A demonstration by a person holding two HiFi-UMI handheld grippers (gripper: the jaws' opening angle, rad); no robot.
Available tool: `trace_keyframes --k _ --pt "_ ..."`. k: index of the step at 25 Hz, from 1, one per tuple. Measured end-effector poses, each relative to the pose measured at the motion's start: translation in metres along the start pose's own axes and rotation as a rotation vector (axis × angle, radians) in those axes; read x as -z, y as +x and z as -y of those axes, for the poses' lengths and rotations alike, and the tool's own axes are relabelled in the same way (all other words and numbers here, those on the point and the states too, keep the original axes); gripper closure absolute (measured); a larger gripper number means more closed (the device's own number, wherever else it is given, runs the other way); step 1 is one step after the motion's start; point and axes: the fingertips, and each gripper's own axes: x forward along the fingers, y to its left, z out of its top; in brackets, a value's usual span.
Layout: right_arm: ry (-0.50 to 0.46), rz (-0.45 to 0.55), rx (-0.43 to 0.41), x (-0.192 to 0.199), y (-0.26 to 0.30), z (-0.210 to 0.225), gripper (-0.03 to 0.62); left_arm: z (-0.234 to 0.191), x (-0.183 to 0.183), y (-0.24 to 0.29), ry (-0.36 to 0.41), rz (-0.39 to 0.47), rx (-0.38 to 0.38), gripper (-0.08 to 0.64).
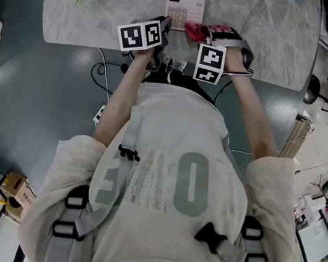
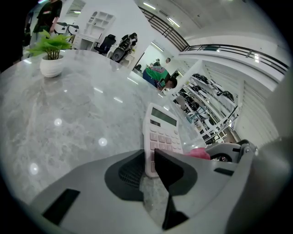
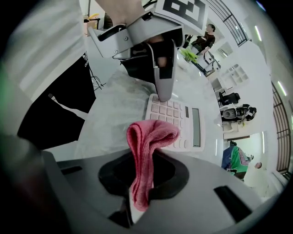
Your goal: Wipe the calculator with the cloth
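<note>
Steadying the white plastic calculator (image 1: 185,5) for wiping.
Left gripper (image 2: 149,163) pinches its near edge; right gripper (image 3: 143,180) clamps folded pink cloth (image 3: 151,132); sweep keys next.

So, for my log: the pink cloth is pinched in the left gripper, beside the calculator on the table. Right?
No: the pink cloth is pinched in the right gripper, as the right gripper view shows, beside the calculator on the table. The left gripper grips the calculator.
</note>
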Motion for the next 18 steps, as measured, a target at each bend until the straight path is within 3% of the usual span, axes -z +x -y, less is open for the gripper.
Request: trace_keyframes --k 4,12,18 --pt "0.028 0.000 0.007 0.004 -0.006 0.018 0.537 0.001 -0.001 0.001 -0.005 0.001 0.007 0.483" --pt "0.107 -0.001 0.185 -0.010 -0.010 0.121 0.537 0.000 0.000 0.001 -0.024 -0.009 0.027 0.483" --pt "0.081 -0.045 0.195 -0.017 0.011 0.134 0.537 0.000 0.000 0.002 -0.036 -0.019 0.037 0.483"
